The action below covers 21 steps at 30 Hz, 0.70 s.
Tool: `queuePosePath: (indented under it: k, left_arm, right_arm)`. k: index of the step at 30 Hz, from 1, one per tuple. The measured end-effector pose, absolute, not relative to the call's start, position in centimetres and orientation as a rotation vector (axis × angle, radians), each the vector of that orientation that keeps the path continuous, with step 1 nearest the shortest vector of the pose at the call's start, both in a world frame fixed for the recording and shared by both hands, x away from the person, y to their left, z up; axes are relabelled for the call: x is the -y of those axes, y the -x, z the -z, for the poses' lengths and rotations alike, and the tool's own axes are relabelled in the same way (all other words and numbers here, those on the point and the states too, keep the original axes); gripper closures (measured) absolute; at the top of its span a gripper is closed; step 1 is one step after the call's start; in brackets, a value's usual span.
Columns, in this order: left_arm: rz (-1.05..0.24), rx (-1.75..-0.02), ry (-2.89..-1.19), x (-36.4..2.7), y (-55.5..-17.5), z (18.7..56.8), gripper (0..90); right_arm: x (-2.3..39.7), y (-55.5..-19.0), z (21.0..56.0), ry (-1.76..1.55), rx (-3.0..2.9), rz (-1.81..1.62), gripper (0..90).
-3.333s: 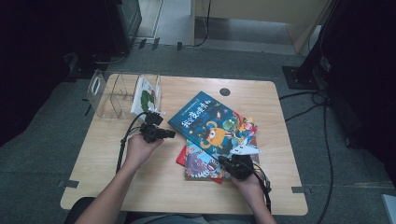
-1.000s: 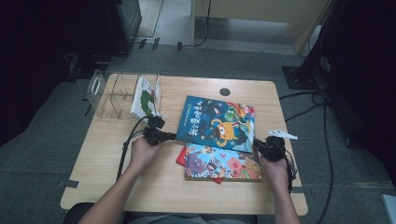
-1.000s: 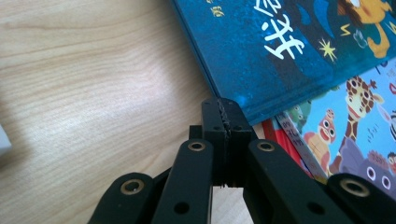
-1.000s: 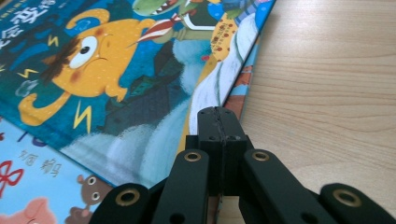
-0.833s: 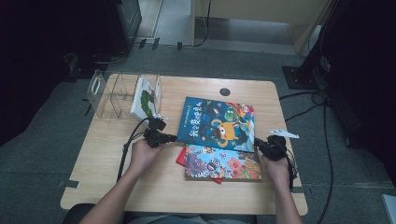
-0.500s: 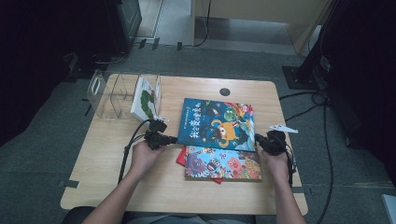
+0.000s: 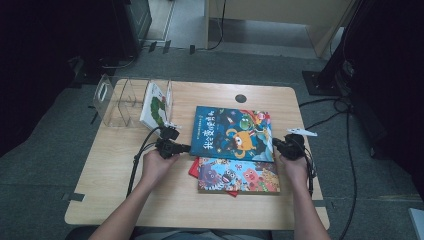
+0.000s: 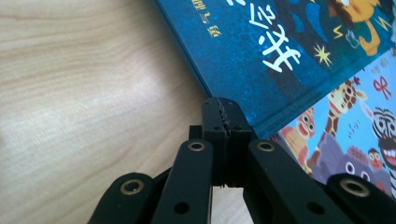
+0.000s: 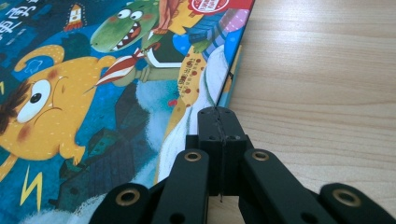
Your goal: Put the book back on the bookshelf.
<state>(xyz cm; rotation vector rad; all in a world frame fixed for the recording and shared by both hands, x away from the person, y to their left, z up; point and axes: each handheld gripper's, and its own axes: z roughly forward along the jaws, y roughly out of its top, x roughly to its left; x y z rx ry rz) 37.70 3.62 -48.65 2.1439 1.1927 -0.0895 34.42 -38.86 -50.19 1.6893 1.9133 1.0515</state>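
Note:
A blue picture book point(image 7: 232, 133) lies flat in the middle of the wooden table point(image 7: 120, 185), partly over a second picture book with cartoon animals point(image 7: 239, 176). My left gripper point(image 7: 188, 148) is shut with nothing in it, and its tips sit at the blue book's point(image 8: 261, 60) near left corner; the animal book point(image 8: 355, 130) shows beside them. My right gripper point(image 7: 274, 143) is also shut and holds nothing, its tips by the blue book's point(image 9: 93, 93) right edge. In each gripper view the two black jaws meet, left gripper point(image 8: 222, 109), right gripper point(image 9: 217, 119).
A clear acrylic book rack point(image 7: 120, 97) stands at the table's back left with one white-covered book point(image 7: 156, 105) upright in it. A round cable hole point(image 7: 241, 98) is near the back edge. Something red point(image 7: 194, 170) pokes out under the animal book. Cables trail from both grippers.
The blue book has turned from a slant to lie squarer with the table. My right gripper moved from the front of the books to the blue book's right edge. The left hand hardly moved.

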Motion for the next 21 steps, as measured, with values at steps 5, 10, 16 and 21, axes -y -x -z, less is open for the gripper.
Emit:
queuePosePath:
  k: [5, 10, 16, 21]
  left_arm:
    - [0.129, -1.185, -2.137, -3.6, -36.6, 48.6, 90.0]
    - [0.106, -1.172, -2.137, -3.7, -36.0, 48.1, 81.0]
    - [0.098, -1.207, -2.121, -3.7, -37.3, 48.1, 60.2]
    - [0.096, -1.198, -2.137, -3.2, -38.3, 48.2, 46.3]
  right_arm:
    - [38.9, -34.7, 50.1, -1.668, -1.927, -1.035, 90.0]
    - [38.9, -35.1, 50.2, -1.648, -1.941, -1.041, 90.0]
    - [38.9, -35.9, 50.2, -1.646, -1.929, -1.041, 90.0]
    - [38.9, -36.5, 50.2, -1.663, -1.918, -1.05, 90.0]
